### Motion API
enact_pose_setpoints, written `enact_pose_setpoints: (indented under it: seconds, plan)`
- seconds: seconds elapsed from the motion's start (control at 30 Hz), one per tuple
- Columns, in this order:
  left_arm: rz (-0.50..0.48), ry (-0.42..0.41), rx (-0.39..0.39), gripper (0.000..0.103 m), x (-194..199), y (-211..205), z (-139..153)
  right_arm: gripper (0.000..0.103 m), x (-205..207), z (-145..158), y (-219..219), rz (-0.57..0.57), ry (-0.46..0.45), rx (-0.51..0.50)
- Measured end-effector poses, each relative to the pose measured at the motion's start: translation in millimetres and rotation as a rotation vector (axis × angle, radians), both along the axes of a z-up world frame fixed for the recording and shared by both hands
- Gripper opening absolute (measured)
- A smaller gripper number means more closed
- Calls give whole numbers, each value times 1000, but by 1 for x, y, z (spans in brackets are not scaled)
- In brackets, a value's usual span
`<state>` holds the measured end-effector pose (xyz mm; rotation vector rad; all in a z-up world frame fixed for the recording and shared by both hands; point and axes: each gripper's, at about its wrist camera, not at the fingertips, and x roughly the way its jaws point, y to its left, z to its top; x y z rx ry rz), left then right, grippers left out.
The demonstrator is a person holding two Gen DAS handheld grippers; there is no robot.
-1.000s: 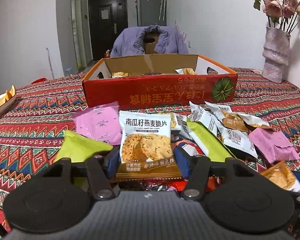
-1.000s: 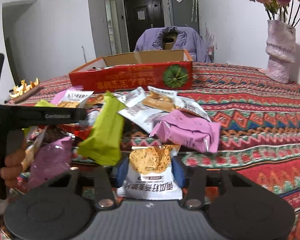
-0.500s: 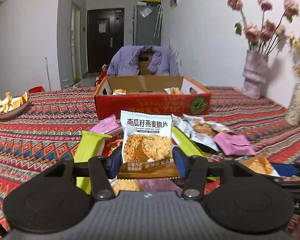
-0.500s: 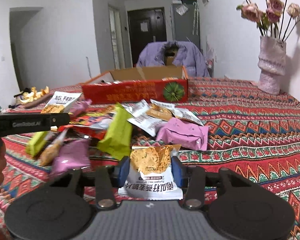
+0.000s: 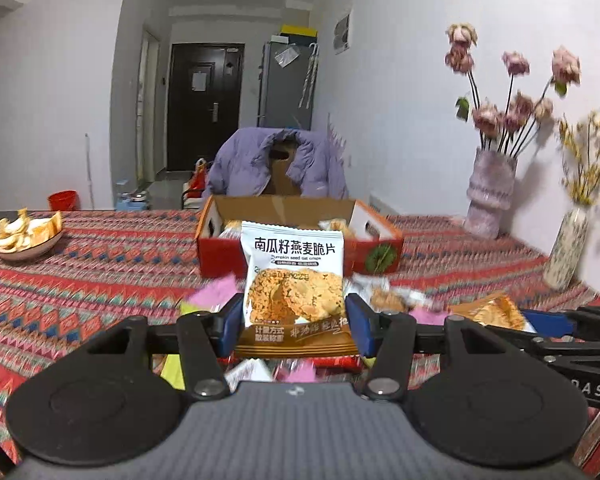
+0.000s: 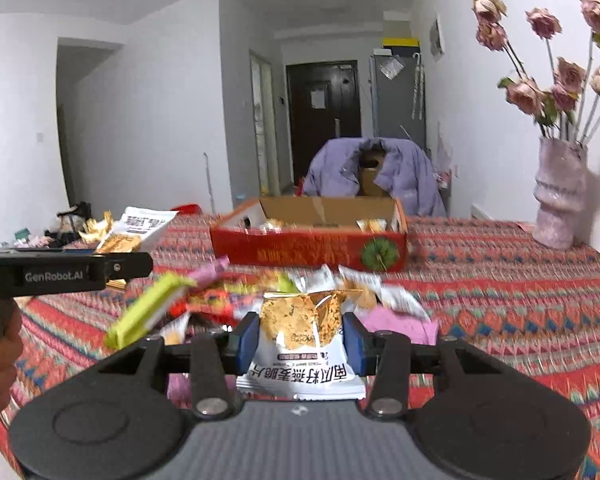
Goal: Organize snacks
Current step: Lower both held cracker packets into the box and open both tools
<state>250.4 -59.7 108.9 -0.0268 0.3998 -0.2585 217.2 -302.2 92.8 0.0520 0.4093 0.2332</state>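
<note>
My left gripper (image 5: 294,326) is shut on a white and brown oat crisp packet (image 5: 294,280), held upright above the table. My right gripper (image 6: 300,340) is shut on a second oat crisp packet (image 6: 300,344), held upside down with its brown end forward. Beyond both stands an open red cardboard box (image 5: 220,254) (image 6: 300,250) with a few packets inside. A blurred heap of loose snack packets (image 6: 204,300) lies on the cloth between the grippers and the box. In the right wrist view the left gripper (image 6: 112,266) and its packet (image 6: 140,226) show at left.
The patterned red tablecloth (image 5: 100,264) covers the table. A bowl of orange peel (image 5: 26,236) sits at far left. Two vases with dried flowers (image 5: 490,196) (image 5: 566,254) stand by the right wall. A chair with a purple jacket (image 5: 276,164) is behind the box.
Both grippers have risen from the snack heap with their packets held, and the views now look from higher up toward the box. The left jaws narrowed slightly on the packet.
</note>
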Motion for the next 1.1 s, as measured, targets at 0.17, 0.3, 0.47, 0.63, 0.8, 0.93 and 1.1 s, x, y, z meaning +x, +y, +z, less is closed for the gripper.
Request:
enact_pose_setpoints:
  seconds: [0.17, 0.3, 0.47, 0.63, 0.8, 0.93, 1.1]
  plan:
    - [3, -36, 9, 55, 40, -1, 20, 44, 48, 26, -5, 15, -40, 20]
    - [-4, -10, -2, 55, 97, -5, 32, 44, 104, 45, -12, 38, -44, 56]
    - [-23, 88, -38, 55, 199, -12, 38, 44, 211, 60, -17, 67, 4, 84]
    - [5, 223, -41, 55, 319, -27, 21, 44, 343, 40, -24, 38, 146, 138]
    - [30, 357, -35, 55, 415, -34, -17, 44, 453, -6, -17, -27, 303, 131]
    - [62, 441, -25, 56, 462, -37, -48, 45, 508, -40, -5, -56, 400, 111]
    - [64, 458, -6, 70, 479, -36, -65, 59, 530, -56, 6, -84, 416, 93]
